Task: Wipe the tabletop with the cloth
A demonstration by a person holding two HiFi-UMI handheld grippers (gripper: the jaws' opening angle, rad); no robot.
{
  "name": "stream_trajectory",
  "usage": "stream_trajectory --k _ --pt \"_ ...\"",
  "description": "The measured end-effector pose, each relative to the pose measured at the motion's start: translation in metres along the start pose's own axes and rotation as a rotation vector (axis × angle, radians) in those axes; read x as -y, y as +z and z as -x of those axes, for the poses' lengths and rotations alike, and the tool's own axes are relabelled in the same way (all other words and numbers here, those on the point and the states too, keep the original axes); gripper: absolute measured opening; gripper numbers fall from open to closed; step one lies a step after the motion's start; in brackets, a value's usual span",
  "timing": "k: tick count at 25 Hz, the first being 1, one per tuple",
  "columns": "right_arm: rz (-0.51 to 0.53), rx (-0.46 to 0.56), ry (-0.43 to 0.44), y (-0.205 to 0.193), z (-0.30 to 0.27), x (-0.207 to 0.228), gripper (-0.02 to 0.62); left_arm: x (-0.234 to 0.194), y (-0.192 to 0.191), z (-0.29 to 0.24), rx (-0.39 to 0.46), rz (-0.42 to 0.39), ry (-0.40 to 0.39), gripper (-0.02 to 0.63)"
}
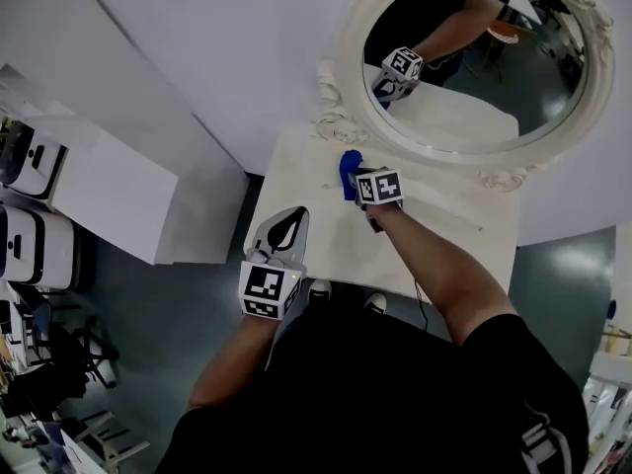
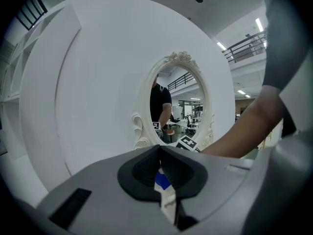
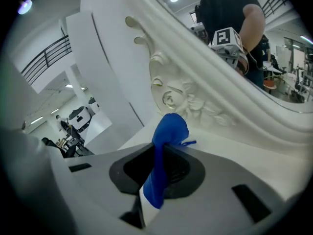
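A blue cloth [image 1: 349, 169] is bunched at the back left of the white tabletop [image 1: 434, 227], just below the mirror's carved frame. My right gripper [image 1: 359, 180] is shut on it. In the right gripper view the cloth [image 3: 168, 131] sticks up between the closed jaws of the right gripper [image 3: 159, 153], close to the frame's scrollwork [image 3: 181, 99]. My left gripper [image 1: 292, 215] hovers over the table's front left corner, jaws together and holding nothing. In its own view the left gripper [image 2: 160, 152] points at the mirror [image 2: 178, 106].
A large oval mirror [image 1: 474, 57] in an ornate white frame stands against the wall at the table's back. A white partition block [image 1: 109, 181] stands to the left, with white machines [image 1: 30, 161] beyond it. Dark floor surrounds the table.
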State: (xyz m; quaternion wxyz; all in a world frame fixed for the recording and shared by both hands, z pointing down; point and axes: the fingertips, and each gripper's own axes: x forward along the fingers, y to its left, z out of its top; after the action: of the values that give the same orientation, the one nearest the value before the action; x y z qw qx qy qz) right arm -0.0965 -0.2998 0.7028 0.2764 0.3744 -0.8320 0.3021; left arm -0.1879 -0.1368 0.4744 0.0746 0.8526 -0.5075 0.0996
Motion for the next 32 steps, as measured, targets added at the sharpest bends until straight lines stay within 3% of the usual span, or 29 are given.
stream_trajectory --k 7,12,22,32 --pt "-0.07 0.008 0.154 0.032 -0.06 -0.058 0.038 -0.026 -0.008 0.003 -0.012 -0.006 0.035 0.011" --pt "-0.141 -0.011 0.206 0.037 -0.096 -0.068 0.038 -0.039 -0.014 0.003 -0.037 0.0 0.047 0.011" --pt "-0.227 -0.052 0.115 0.016 -0.107 -0.01 0.038 -0.055 -0.021 -0.007 -0.055 0.001 0.062 0.011" --pt "-0.241 -0.07 0.01 -0.015 -0.054 0.059 0.038 -0.014 -0.007 -0.041 -0.054 -0.012 -0.017 0.011"
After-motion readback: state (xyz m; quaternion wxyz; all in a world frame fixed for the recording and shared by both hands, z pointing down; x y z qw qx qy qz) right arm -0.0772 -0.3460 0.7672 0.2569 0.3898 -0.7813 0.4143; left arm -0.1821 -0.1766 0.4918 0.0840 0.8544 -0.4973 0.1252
